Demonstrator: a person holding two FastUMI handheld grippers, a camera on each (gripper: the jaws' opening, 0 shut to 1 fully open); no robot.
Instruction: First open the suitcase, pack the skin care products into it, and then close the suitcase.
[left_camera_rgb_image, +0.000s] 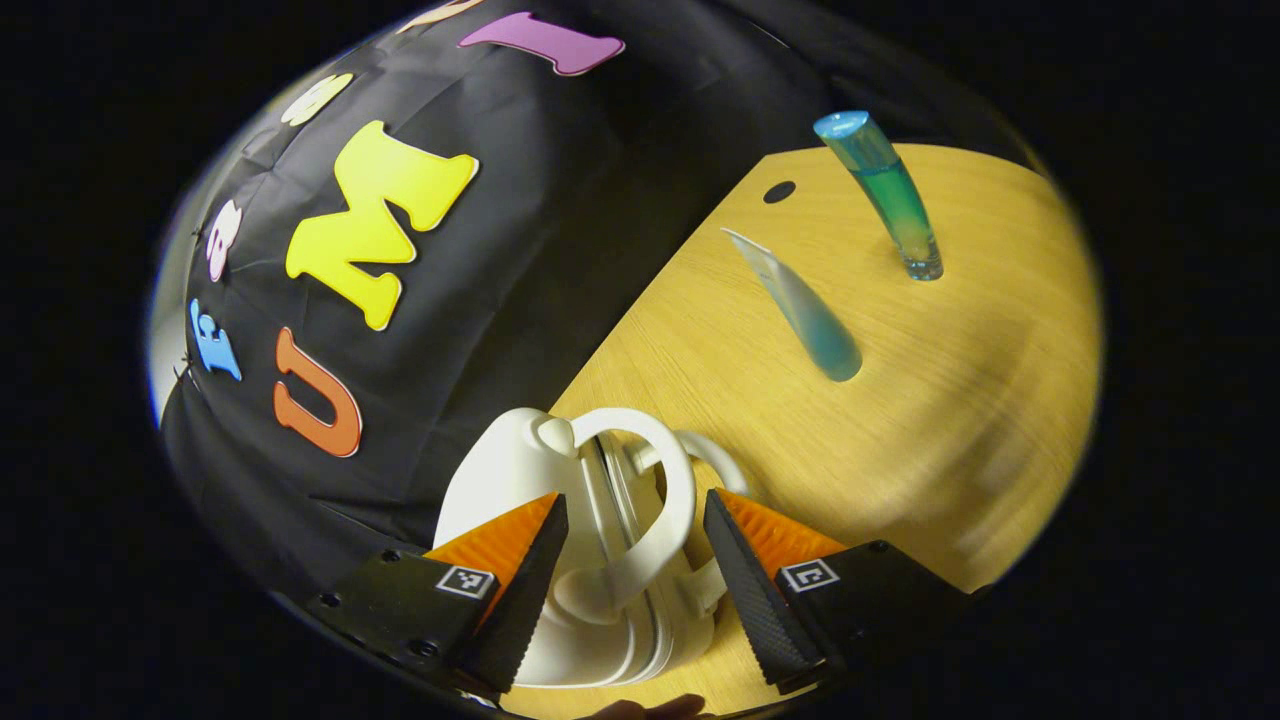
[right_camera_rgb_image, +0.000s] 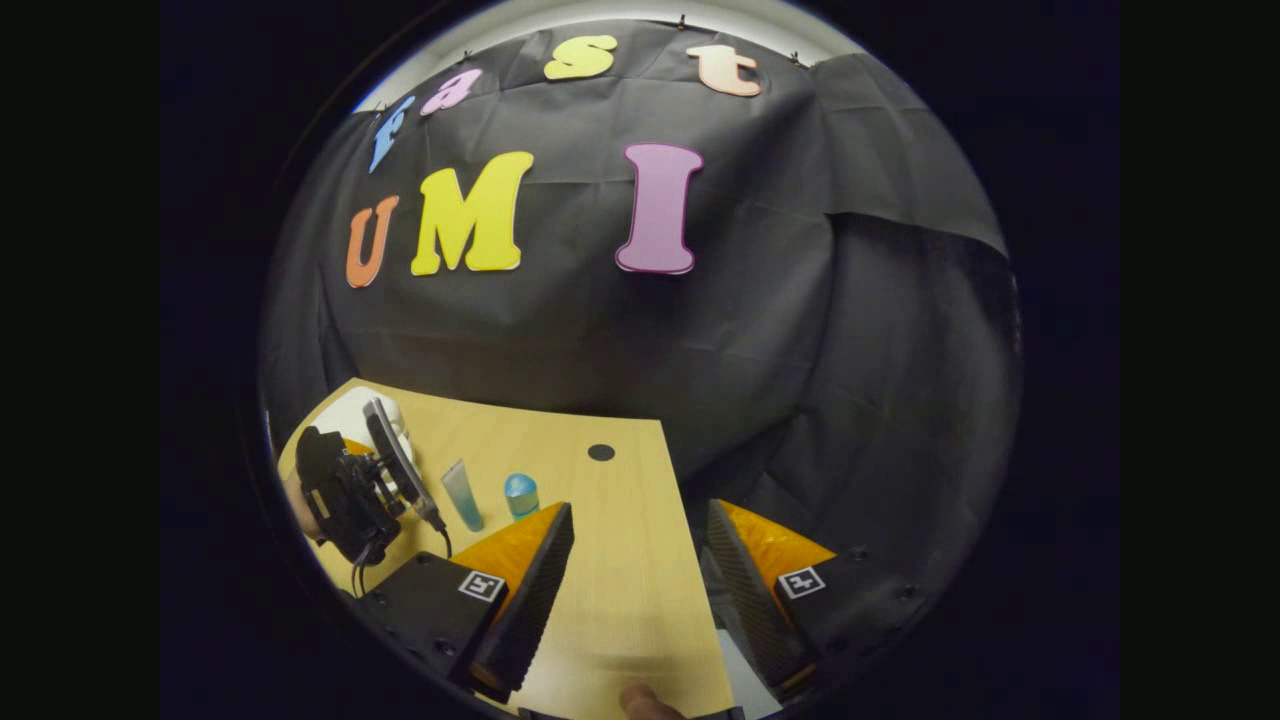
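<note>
A small white suitcase (left_camera_rgb_image: 500, 470) stands closed on the wooden table (left_camera_rgb_image: 950, 400), its looped handle (left_camera_rgb_image: 665, 490) facing me. My left gripper (left_camera_rgb_image: 633, 500) is open, one finger on each side of that handle, without pressing on it. Farther along the table a pale tube with a blue end (left_camera_rgb_image: 800, 305) and a blue-green bottle (left_camera_rgb_image: 885, 195) stand upright. In the right gripper view, my right gripper (right_camera_rgb_image: 638, 510) hangs open over the table's right edge with nothing in it. To its left are the tube (right_camera_rgb_image: 462, 495), the bottle (right_camera_rgb_image: 521, 495), the suitcase (right_camera_rgb_image: 350, 412) and the left gripper (right_camera_rgb_image: 350, 490).
A dark round hole (left_camera_rgb_image: 779, 191) sits in the tabletop near the back edge, also seen as a hole (right_camera_rgb_image: 601, 452) in the right gripper view. Black cloth wall closes the back and the right side. The table's right edge (right_camera_rgb_image: 690, 560) runs between the right gripper's fingers.
</note>
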